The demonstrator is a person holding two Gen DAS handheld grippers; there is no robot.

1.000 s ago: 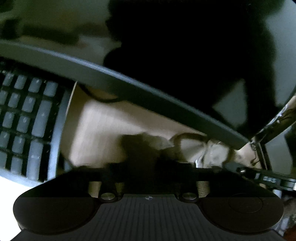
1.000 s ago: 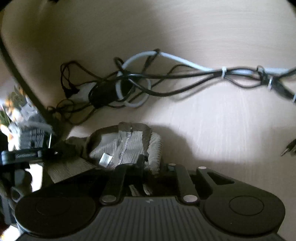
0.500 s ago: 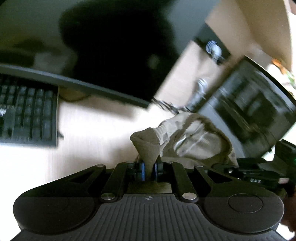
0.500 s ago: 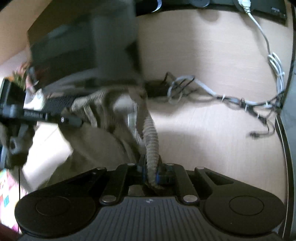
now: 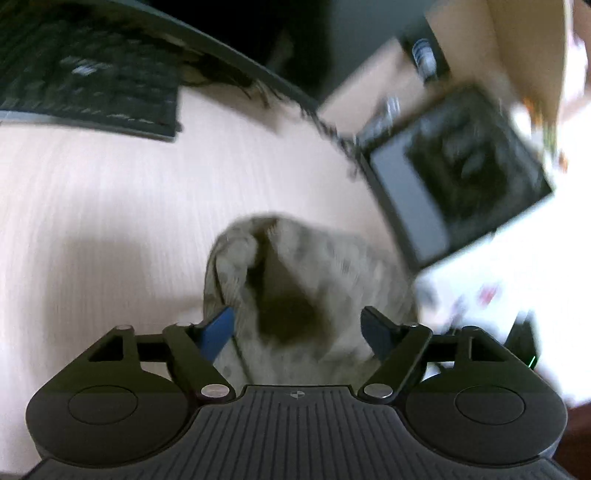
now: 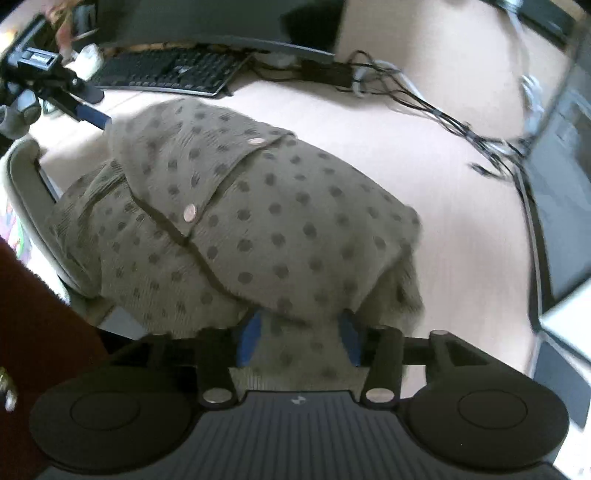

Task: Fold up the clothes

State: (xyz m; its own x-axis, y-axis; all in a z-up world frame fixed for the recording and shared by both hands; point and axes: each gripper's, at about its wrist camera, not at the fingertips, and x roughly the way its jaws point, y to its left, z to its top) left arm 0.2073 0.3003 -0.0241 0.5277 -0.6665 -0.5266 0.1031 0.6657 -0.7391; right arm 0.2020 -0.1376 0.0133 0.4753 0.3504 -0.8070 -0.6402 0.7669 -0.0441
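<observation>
**Both grippers standing open around a dotted garment on the desk**

The olive, dark-dotted garment [image 6: 258, 221] is lying in a loose heap on the pale wooden desk [image 6: 443, 184], its buttoned placket running diagonally across the top and part of it hanging over the near edge toward a grey chair arm [image 6: 26, 199].

The right gripper [image 6: 297, 341] is sitting low at the heap's near side with its blue-padded fingers [image 6: 249, 339] spread apart — cloth is bulging between them, but they are not pinching it. The left gripper [image 5: 297, 330] is likewise standing wide, its blue fingers [image 5: 218, 332] flanking a rumpled fold of the same fabric [image 5: 295, 288], which is lying slack between them. From the right wrist view, the left gripper's blue fingertip [image 6: 92, 114] is showing at the heap's far left edge.

A black keyboard [image 6: 166, 70] is lying beyond the garment beneath the lower edge of a monitor [image 6: 221, 22], and a tangle of cables [image 6: 424, 103] is trailing across the desk to the right. The left wrist view is blurring heavily — a dark framed screen [image 5: 461, 192] is showing at the right of it.
</observation>
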